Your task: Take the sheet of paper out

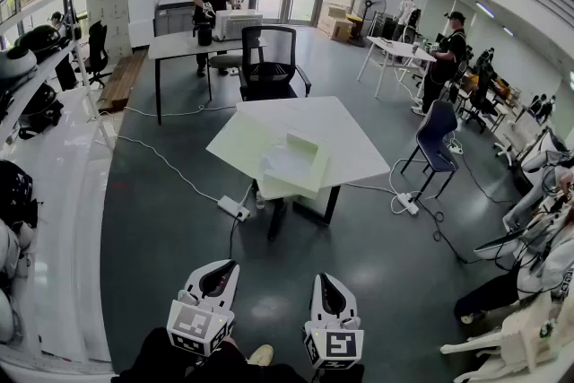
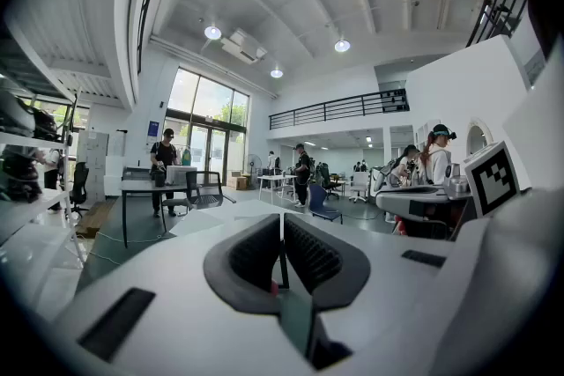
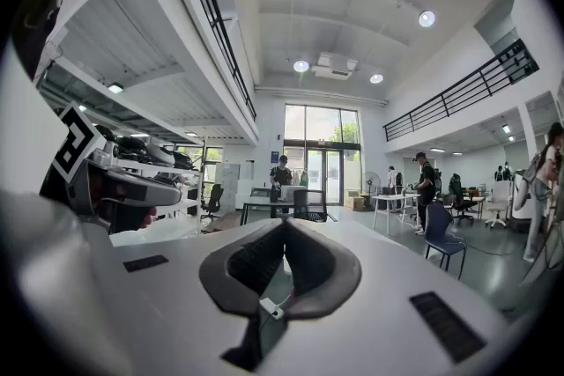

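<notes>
Two clenched, empty grippers sit low at six o'clock, your left gripper (image 1: pixel 221 268) beside your right gripper (image 1: pixel 325 279), while the sheet of paper (image 1: pixel 287 166) seems to lie in the open white box (image 1: pixel 311 144) on the table (image 1: pixel 345 128) at twelve o'clock.

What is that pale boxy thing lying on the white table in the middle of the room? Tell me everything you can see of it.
The pale box looks like a shallow open container of cream card, lying flat at the near edge of the white table. A broad flap of the same tint seems to spread from it to the left, over the table's corner. Its inside looks white; whether that is paper is too far off to tell. Only the table touches it.
</notes>
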A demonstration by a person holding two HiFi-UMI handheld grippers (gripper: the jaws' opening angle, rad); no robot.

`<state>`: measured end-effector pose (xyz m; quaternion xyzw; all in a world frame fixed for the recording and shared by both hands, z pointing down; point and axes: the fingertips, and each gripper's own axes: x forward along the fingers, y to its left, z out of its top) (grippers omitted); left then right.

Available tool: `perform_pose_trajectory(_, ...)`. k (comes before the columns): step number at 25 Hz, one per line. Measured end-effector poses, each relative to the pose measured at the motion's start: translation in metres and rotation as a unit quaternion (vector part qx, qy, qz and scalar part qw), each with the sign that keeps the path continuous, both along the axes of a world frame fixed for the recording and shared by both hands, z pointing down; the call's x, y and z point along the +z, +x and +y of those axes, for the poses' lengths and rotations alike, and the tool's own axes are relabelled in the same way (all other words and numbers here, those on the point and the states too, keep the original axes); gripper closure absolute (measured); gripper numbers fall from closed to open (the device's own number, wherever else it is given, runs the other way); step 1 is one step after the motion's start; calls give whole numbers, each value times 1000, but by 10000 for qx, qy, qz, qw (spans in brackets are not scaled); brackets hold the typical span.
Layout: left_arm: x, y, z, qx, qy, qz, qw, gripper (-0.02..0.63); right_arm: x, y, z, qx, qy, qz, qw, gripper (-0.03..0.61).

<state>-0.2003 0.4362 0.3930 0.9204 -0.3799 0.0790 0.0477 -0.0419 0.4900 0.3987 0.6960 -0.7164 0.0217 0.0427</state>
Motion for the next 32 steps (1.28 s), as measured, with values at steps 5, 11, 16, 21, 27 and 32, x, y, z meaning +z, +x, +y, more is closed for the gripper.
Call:
perform_pose_trajectory(5,2,17,2,53,8,-17,10000,581,3,20,4,112,-11,0,9999,563)
perform_pose_trajectory(11,4,36,-2,155,22,-50,9999,581,6,36,4,209,6,6,9998,563)
perform_pose_trajectory(16,2,57,-22,260,28,-87,9996,581,8,56,-12,310,-20,-31,9995,563)
perform_pose_trajectory(21,15,80,-65,329,-44,-138,9994,581,19,80,-53,390,-48,-93,9992,563)
perform_pose_trajectory(27,31,116,-146,389,-211,-194,9988,581,37,109,-133,372,-225,-103,9990,563)
perform_pose_trajectory(32,35,134,-222,363,-319,-235,9986,581,38,127,-210,318,-307,-116,9990,563)
